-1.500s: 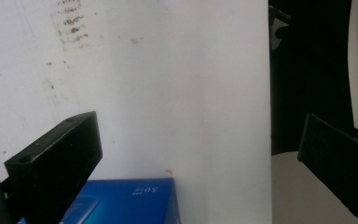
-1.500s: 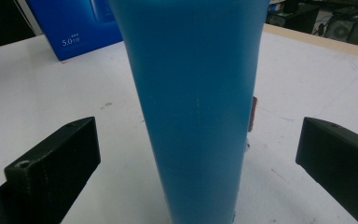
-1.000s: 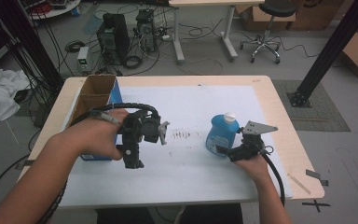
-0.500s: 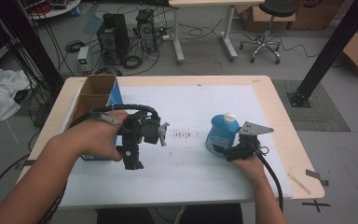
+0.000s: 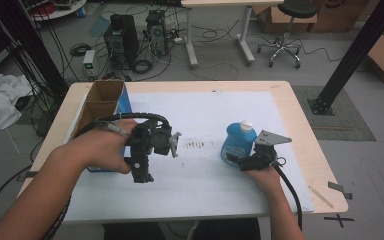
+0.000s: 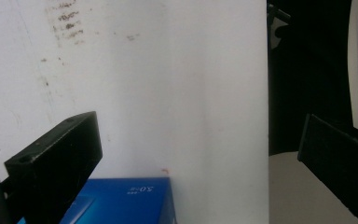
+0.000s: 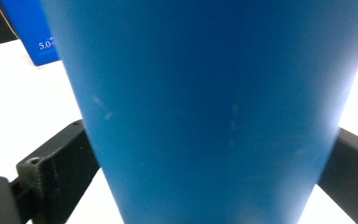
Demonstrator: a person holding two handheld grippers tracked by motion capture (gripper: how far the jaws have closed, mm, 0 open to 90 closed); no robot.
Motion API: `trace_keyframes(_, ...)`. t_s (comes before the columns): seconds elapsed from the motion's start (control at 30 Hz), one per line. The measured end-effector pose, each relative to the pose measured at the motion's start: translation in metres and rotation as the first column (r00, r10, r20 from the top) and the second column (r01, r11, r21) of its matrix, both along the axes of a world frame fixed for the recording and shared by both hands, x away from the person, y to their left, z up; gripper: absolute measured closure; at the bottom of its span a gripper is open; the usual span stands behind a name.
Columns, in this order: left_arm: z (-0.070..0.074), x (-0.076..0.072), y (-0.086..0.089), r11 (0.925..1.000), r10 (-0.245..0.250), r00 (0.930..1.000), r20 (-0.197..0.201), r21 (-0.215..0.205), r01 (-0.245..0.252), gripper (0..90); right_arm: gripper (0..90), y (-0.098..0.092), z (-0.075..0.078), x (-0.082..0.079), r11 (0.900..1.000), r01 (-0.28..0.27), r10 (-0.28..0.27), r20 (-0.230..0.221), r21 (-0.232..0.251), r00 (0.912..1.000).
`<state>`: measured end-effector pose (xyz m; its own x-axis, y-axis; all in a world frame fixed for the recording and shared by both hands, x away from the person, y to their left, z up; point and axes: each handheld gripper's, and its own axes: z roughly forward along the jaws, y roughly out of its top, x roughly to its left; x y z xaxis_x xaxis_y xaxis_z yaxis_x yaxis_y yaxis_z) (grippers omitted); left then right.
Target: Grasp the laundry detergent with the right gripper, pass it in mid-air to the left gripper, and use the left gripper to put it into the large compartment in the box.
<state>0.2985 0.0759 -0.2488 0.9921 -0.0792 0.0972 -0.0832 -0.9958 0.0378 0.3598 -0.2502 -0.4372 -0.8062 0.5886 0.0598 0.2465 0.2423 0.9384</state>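
the blue bottle point(image 5: 237, 145), judged smooth, rigid and perhaps liquid-heavy, is bracketed low on its body by the right hand-held gripper point(image 5: 236, 159), whose jaws have just been closing, while the left hand-held gripper point(image 5: 147, 152) is held spread and empty.

1. Right gripper point(image 5: 236, 159) jaws have just been closing; they now sit one on each side of the blue bottle point(image 5: 238, 142), which stands between them.
2. In the right gripper view both jaws reach the bottle's walls, at or just beside its surface.
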Motion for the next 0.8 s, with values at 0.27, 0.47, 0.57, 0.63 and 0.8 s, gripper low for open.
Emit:
trace_keyframes(0.27, 0.0000, -0.0004, 0.0005, 1.0000, 0.005, 1.0000, 0.001, -0.002, -0.005, 0.1, 13.8, 0.0003, 0.0002, -0.0017, 1.000, 0.007, -0.007, 0.032, 0.007, 0.9995)
trace_keyframes(0.47, -0.0002, -0.0001, 0.0003, 1.0000, 0.002, 1.0000, 0.001, 0.000, -0.002, 0.1, 16.4, 0.0001, -0.0007, -0.0014, 1.000, 0.012, -0.012, 0.025, 0.006, 0.9996)
trace_keyframes(0.57, -0.0002, -0.0001, 0.0002, 1.0000, 0.005, 1.0000, 0.001, 0.000, -0.005, 0.1, 17.9, 0.0003, -0.0005, -0.0021, 1.000, 0.010, -0.010, 0.026, 0.003, 0.9996)
trace_keyframes(0.63, 0.0000, -0.0002, -0.0002, 1.0000, 0.005, 1.0000, 0.002, 0.001, -0.005, 0.1, 20.5, 0.0001, -0.0002, -0.0023, 1.000, 0.005, -0.006, 0.028, 0.006, 0.9996)
trace_keyframes(0.8, -0.0004, -0.0002, -0.0009, 1.0000, 0.002, 1.0000, 0.002, 0.000, -0.002, 0.1, 22.9, -0.0008, -0.0011, -0.0032, 1.000, 0.001, -0.002, 0.026, 0.013, 0.9997)
